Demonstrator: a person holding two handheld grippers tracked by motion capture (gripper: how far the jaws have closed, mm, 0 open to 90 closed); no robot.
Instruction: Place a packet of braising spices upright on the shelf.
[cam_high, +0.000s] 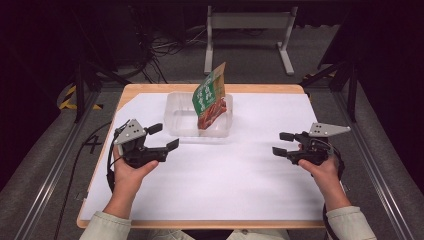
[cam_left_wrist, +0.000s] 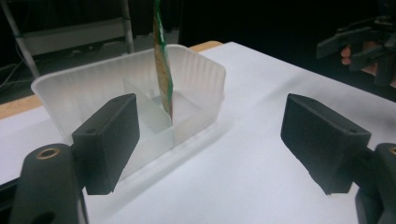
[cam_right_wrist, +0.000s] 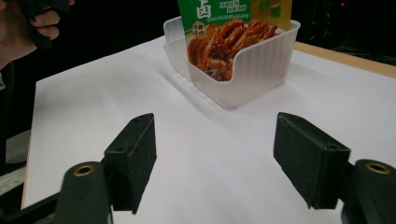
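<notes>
**One pouch upright in one tray, both grippers empty**

One green and red foil snack pouch (cam_high: 210, 97) stands on end in one clear ribbed plastic tray (cam_high: 176, 120) on the white-covered table (cam_high: 240, 175), leaning right. The left gripper (cam_high: 166, 136) and right gripper (cam_high: 280, 143) flank it, level, pointing inward, jaws wide, holding nothing.

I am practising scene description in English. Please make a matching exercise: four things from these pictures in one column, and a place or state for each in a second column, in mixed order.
Things:
1. snack packet
2. clear plastic tray
3. left gripper
4. white paper sheet

Places or states:
A. covers most of the tabletop
B. stands on edge inside the tray
C. open, holding nothing, left of the tray
D. lies on the sheet near the table's far edge

Pairs: 1-B, 2-D, 3-C, 4-A
</notes>
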